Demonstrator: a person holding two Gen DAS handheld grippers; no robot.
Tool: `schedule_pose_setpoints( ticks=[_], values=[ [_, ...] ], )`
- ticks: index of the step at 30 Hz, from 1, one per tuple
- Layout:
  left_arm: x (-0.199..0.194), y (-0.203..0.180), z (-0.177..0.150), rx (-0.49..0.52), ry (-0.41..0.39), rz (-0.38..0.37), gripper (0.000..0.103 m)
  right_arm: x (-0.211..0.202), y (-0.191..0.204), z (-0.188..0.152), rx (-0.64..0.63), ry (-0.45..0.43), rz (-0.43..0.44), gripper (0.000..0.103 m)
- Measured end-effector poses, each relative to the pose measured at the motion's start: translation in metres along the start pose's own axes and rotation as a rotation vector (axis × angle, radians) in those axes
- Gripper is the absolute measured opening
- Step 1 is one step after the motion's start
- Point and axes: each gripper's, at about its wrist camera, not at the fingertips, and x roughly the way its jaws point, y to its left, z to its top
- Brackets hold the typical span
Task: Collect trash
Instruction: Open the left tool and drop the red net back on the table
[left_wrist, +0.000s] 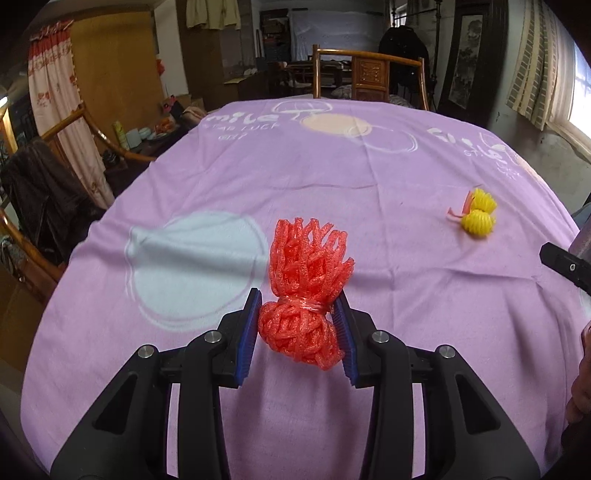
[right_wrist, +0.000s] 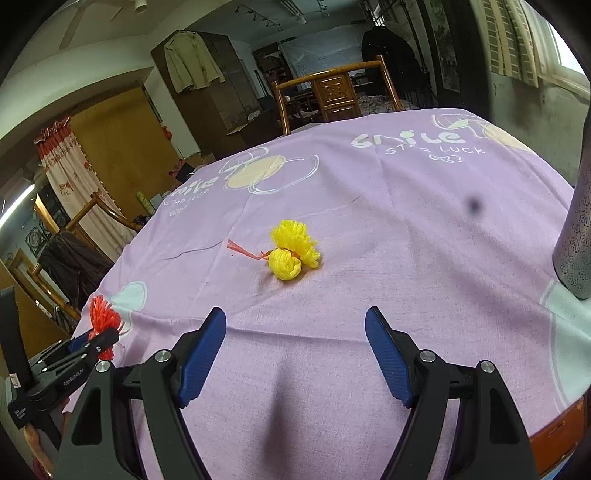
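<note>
At the lower centre of its own view the left gripper (left_wrist: 298, 325) clamps the red foam fruit net (left_wrist: 304, 291), so collecting is only begun, while the yellow foam net (right_wrist: 291, 254) lies mid-frame on the purple tablecloth (right_wrist: 406, 221) beyond the right gripper (right_wrist: 295, 354), whose jaws gape empty.

Place: a lived-in home, a crowded room used for living and storage.
Bench cover: a purple printed cloth (left_wrist: 332, 177) of the household kind, with "smile" lettering and fruit shapes.
Seating: a carved wooden chair (left_wrist: 369, 75) at the far edge of the bench.
Storage: a tall wooden wardrobe (right_wrist: 122, 147).
Clothing: a pale shirt (right_wrist: 190, 61) hanging on a dark cabinet, and a dark coat (left_wrist: 402, 55) hung further back.
Window dressing: a floral curtain (left_wrist: 55, 99) on the left, and checked curtains (left_wrist: 535, 74) at a bright window.
</note>
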Motion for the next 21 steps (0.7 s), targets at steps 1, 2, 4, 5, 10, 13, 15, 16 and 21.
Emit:
schedule_pose_setpoints(
  ticks=[1,2,4,5,10,13,15,16,21],
  values=[
    [0.004,0.002,-0.001,-0.010,0.010,-0.003,0.041,0.000,0.001,-0.001,-0.006,0.000,-0.004,0.077],
    [0.008,0.005,-0.003,-0.025,0.019,-0.008,0.041,0.000,0.001,-0.001,-0.011,0.000,-0.007,0.077],
    [0.018,0.010,-0.004,-0.053,0.053,-0.026,0.041,0.001,0.001,-0.001,-0.015,-0.003,-0.012,0.077],
    [0.022,0.013,-0.005,-0.065,0.075,-0.030,0.041,0.001,0.001,0.000,-0.018,-0.004,-0.017,0.077],
    [0.030,0.010,-0.010,-0.057,0.113,-0.004,0.066,0.003,0.001,-0.001,-0.020,-0.001,-0.016,0.077],
    [0.037,0.006,-0.012,-0.035,0.142,0.032,0.081,0.003,0.004,-0.002,-0.035,-0.005,-0.017,0.077],
    [0.040,0.010,-0.013,-0.056,0.153,0.054,0.091,0.003,0.005,-0.002,-0.045,-0.008,-0.021,0.077],
    [0.042,0.014,-0.013,-0.077,0.162,0.046,0.094,0.003,0.005,-0.003,-0.050,-0.009,-0.025,0.077],
    [0.039,0.017,-0.014,-0.076,0.170,0.022,0.096,0.002,0.006,-0.002,-0.047,-0.015,-0.012,0.077]
  ],
)
